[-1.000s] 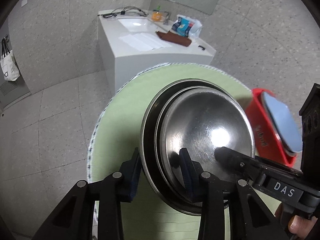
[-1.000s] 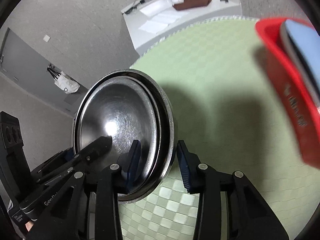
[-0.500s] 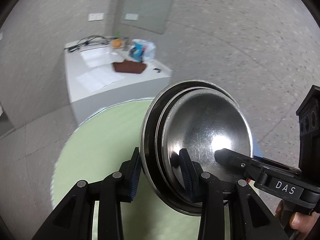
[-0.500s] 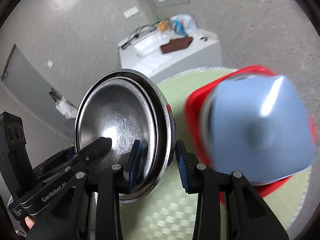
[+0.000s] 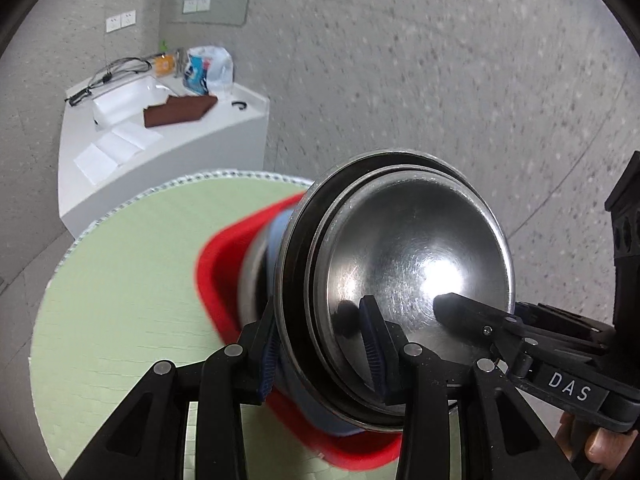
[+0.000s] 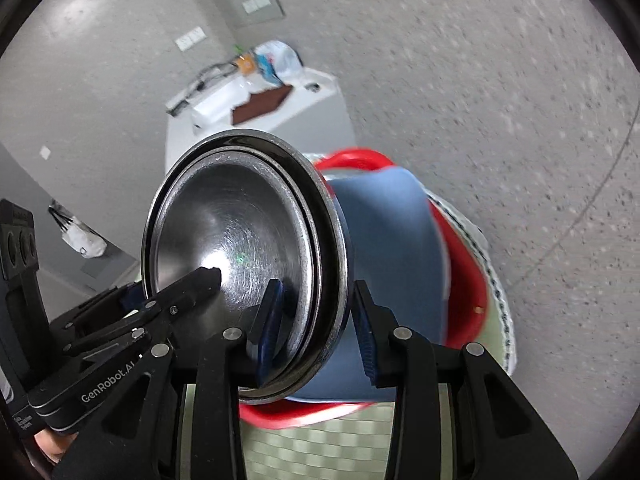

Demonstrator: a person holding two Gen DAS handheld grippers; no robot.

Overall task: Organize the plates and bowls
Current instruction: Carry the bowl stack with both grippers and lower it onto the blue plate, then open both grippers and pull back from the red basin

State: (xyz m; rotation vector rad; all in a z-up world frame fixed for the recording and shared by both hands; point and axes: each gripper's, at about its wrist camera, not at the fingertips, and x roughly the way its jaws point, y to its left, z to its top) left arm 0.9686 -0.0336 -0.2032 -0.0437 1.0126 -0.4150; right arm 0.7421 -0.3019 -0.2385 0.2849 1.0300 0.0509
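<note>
Over green table (image 5: 120, 300), both grippers hold steel bowls (image 5: 400, 280) on edge

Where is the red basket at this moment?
The red basket sits on the green table mat, directly behind the steel bowls, holding a blue plate.

Speckled grey floor (image 5: 440, 80), white counter (image 5: 168, 136), wall sockets (image 5: 120, 22), round green-clothed table (image 5: 120, 300)

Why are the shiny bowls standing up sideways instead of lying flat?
Tipped on edge. The nested steel bowls show their round inside sideways, rims pinched by the left gripper and right gripper above the red basket.
</note>
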